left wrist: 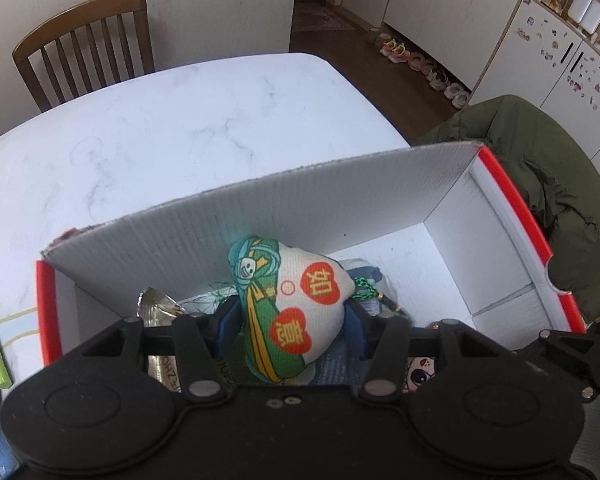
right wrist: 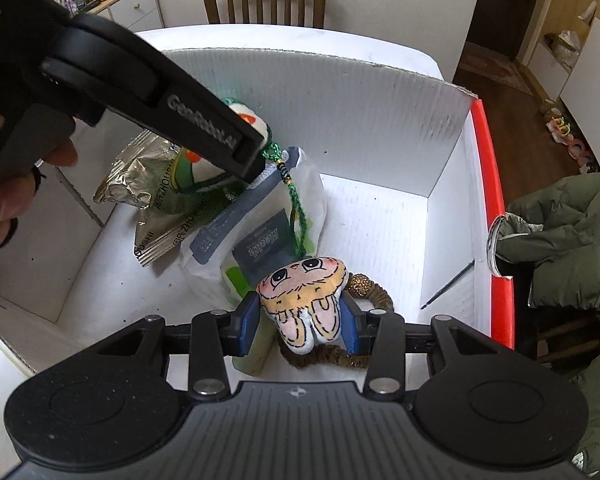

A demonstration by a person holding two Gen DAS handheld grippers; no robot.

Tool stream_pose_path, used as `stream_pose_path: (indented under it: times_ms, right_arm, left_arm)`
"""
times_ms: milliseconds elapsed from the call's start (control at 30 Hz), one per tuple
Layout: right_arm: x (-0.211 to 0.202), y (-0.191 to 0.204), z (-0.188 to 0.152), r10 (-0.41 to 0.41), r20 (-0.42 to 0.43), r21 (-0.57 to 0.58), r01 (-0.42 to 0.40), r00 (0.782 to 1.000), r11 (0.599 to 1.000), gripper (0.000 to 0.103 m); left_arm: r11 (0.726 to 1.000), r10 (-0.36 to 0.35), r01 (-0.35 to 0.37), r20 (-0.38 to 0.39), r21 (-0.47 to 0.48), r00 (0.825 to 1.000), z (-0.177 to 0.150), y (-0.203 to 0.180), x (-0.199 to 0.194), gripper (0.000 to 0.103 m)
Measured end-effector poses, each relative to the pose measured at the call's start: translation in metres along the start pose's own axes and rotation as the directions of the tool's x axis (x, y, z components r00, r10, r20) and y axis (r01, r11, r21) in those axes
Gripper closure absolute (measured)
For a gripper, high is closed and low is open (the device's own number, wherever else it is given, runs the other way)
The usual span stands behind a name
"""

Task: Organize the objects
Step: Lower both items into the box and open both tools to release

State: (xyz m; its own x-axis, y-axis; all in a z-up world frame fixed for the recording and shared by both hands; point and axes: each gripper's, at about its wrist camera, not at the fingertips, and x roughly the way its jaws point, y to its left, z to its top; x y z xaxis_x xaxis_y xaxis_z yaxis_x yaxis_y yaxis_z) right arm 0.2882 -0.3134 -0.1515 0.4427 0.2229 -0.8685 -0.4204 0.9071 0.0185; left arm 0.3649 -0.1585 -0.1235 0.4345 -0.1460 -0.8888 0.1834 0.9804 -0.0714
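Left wrist view showed the left gripper (left wrist: pixel 290 320) with its blue fingers (left wrist: pixel 229 322) clenched on a green-and-white sachet (left wrist: pixel 290 304) bearing red hearts, held over the open white box (left wrist: pixel 500 248) on the marble desk (left wrist: pixel 160 128). Right wrist view showed the right gripper (right wrist: pixel 300 326) pinching a cartoon-face sachet (right wrist: pixel 306 300) low inside the same box, above a gold ring (right wrist: pixel 374 300), beside foil snack packets (right wrist: pixel 152 188) and a plastic pouch (right wrist: pixel 256 224). Both pieces seemed to be at the placing step. Next, each would likely need lowering to the floor of the box and letting go, with the braided cord (right wrist: pixel 296 216) kept from snagging.
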Motion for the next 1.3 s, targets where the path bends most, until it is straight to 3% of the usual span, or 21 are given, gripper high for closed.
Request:
stream_pose_path:
  times_ms: [367,533,767,967,1300]
  right_arm:
    - [0.0,-0.004,0.002,0.014,-0.034,0.032,-0.013,0.999,0.999,0.061]
    - [-0.005,-0.006,-0.001,0.033,-0.02,0.048,-0.032,0.999,0.998,0.051]
    - [-0.014,-0.006,-0.006,0.039,0.0,0.059,-0.039,0.999,0.998,0.05]
    - [-0.032,-0.003,-0.008,0.045,0.039,0.061,-0.047,0.998,0.997,0.043]
    - [-0.065,0.001,-0.012,0.045,0.113,0.067,-0.053,0.993,0.996,0.04]
  left_arm:
    - [1.0,0.013,-0.012,-0.084,0.014,0.996,-0.004,-0.003,0.018,0.049]
    - [1.0,0.014,-0.013,-0.087,0.013,0.996,-0.004,-0.003,0.016,0.042]
    - [1.0,0.007,-0.007,-0.057,0.01,0.998,-0.006,-0.005,0.005,0.03]
    - [1.0,0.002,-0.002,-0.022,0.01,1.0,-0.011,-0.004,-0.014,0.026]
    - [1.0,-0.028,0.028,0.061,0.012,0.998,-0.026,-0.003,-0.059,0.021]
